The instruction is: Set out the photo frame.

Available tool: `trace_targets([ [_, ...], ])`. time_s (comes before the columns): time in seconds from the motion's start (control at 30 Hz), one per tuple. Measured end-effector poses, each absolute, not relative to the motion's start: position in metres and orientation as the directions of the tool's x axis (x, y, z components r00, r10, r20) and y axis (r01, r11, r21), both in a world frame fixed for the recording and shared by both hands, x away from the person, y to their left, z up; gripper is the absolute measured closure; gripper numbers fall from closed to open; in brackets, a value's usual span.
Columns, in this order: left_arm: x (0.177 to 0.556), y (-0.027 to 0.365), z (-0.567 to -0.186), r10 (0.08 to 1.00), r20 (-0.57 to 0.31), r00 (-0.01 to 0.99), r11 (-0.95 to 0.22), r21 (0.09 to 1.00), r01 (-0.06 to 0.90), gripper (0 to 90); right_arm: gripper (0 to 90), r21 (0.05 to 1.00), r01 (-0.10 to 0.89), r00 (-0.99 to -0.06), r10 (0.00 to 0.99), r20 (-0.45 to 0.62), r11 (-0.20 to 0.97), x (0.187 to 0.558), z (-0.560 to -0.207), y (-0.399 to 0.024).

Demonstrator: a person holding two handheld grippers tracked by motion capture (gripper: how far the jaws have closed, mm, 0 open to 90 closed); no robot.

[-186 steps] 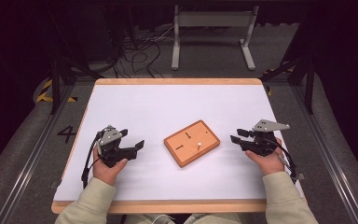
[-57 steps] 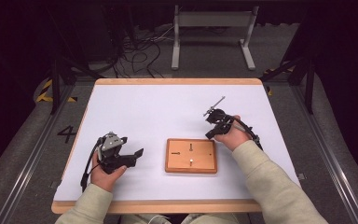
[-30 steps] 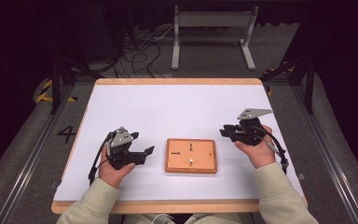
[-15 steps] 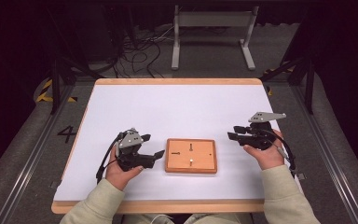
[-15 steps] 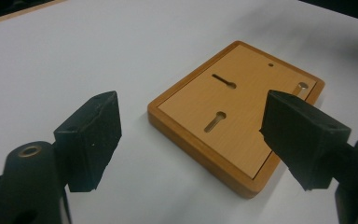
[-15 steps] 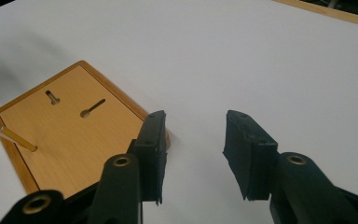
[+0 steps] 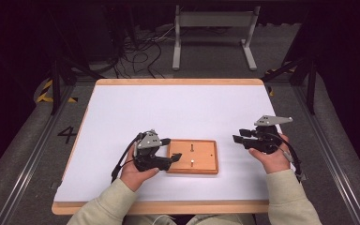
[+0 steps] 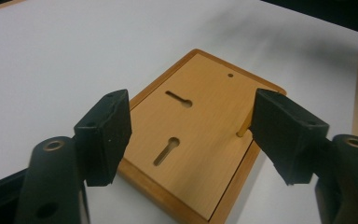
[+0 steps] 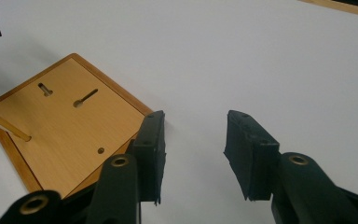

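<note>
My left gripper (image 7: pixel 171 149) sits at the left short edge of the wooden board (image 7: pixel 201 151), its jaws straddling that end: one jaw lies off the far-left corner, the other reaches over the near-left part of the board. In the left gripper view the board (image 8: pixel 200 126) lies between and beyond my two black jaws, which stand well apart with neither pad pressing on the wood. They have just been closing a little, with the board's end between them, yet they are wide and grip nothing.

The board is a flat rectangular panel with a darker raised rim. It lies on the white table (image 7: pixel 178 112) near my side, slightly right of the middle. Its face shows two keyhole slots (image 8: pixel 166 150), a small round hole (image 8: pixel 230 75) and a short wooden peg (image 8: pixel 243 126) standing up from it. In the right gripper view the peg (image 9: pixel 7 127) stands near the board's far-left corner.

My right gripper (image 7: pixel 239 138) is held to the right of the board, apart from it, pointing left toward it. Its jaws are partly open, with bare white tabletop between them and nothing held; in the right gripper view the board (image 9: pixel 70 130) lies to the left of my jaws.
</note>
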State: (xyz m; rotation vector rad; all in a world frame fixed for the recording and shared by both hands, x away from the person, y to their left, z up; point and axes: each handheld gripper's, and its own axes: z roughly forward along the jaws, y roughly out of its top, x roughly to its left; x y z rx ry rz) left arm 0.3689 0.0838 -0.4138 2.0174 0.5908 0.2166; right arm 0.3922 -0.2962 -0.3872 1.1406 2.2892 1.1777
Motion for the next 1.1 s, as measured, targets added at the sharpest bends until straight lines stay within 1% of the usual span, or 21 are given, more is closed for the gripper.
trace_targets([
  [0.07, 0.369, 0.079, -0.415, 0.475, -0.088, 0.876, -0.403, 0.863, 0.305, 32.7, 57.6, 0.791, 0.511, -0.625, 0.777, 0.073, 0.336, 0.391, -0.388, -0.297],
  [0.17, 0.369, 0.072, -0.418, 0.426, -0.098, 0.899, -0.419, 0.860, 0.292, 32.8, 57.1, 0.789, 0.518, -0.624, 0.777, 0.085, 0.329, 0.390, -0.390, -0.300],
  [0.23, 0.369, 0.069, -0.421, 0.414, -0.094, 0.905, -0.434, 0.854, 0.287, 35.0, 57.0, 0.791, 0.521, -0.624, 0.775, 0.097, 0.320, 0.389, -0.391, -0.301],
  [0.33, 0.369, 0.064, -0.423, 0.400, -0.096, 0.912, -0.443, 0.851, 0.284, 35.9, 57.0, 0.790, 0.526, -0.621, 0.777, 0.104, 0.314, 0.389, -0.392, -0.303],
  [0.43, 0.370, 0.055, -0.428, 0.368, -0.102, 0.924, -0.464, 0.841, 0.277, 38.0, 57.0, 0.791, 0.531, -0.615, 0.780, 0.114, 0.304, 0.388, -0.394, -0.306],
  [0.63, 0.372, 0.046, -0.434, 0.347, -0.104, 0.932, -0.489, 0.828, 0.274, 41.2, 56.9, 0.789, 0.538, -0.611, 0.783, 0.121, 0.297, 0.387, -0.396, -0.307],
  [0.8, 0.375, 0.038, -0.442, 0.333, -0.113, 0.936, -0.512, 0.812, 0.280, 46.5, 56.7, 0.786, 0.541, -0.611, 0.782, 0.124, 0.298, 0.387, -0.398, -0.307],
  [0.87, 0.376, 0.036, -0.445, 0.325, -0.103, 0.940, -0.530, 0.804, 0.271, 49.2, 56.5, 0.785, 0.543, -0.611, 0.782, 0.125, 0.299, 0.387, -0.399, -0.307],
  [0.9, 0.376, 0.035, -0.446, 0.324, -0.101, 0.941, -0.536, 0.800, 0.270, 52.1, 56.4, 0.782, 0.546, -0.610, 0.782, 0.126, 0.300, 0.387, -0.399, -0.306],
  [0.93, 0.376, 0.034, -0.447, 0.323, -0.098, 0.941, -0.540, 0.798, 0.268, 52.1, 56.4, 0.782, 0.546, -0.610, 0.782, 0.126, 0.300, 0.387, -0.399, -0.306],
  [0.97, 0.375, 0.033, -0.448, 0.322, -0.096, 0.942, -0.543, 0.796, 0.267, 54.1, 56.4, 0.782, 0.545, -0.611, 0.782, 0.124, 0.302, 0.388, -0.400, -0.306],
  [1.03, 0.375, 0.032, -0.449, 0.318, -0.089, 0.944, -0.548, 0.795, 0.260, 61.2, 56.3, 0.780, 0.547, -0.611, 0.782, 0.125, 0.303, 0.388, -0.400, -0.306],
  [1.1, 0.374, 0.031, -0.449, 0.322, -0.088, 0.943, -0.549, 0.794, 0.261, 73.3, 56.3, 0.779, 0.548, -0.610, 0.782, 0.124, 0.304, 0.388, -0.401, -0.306],
])
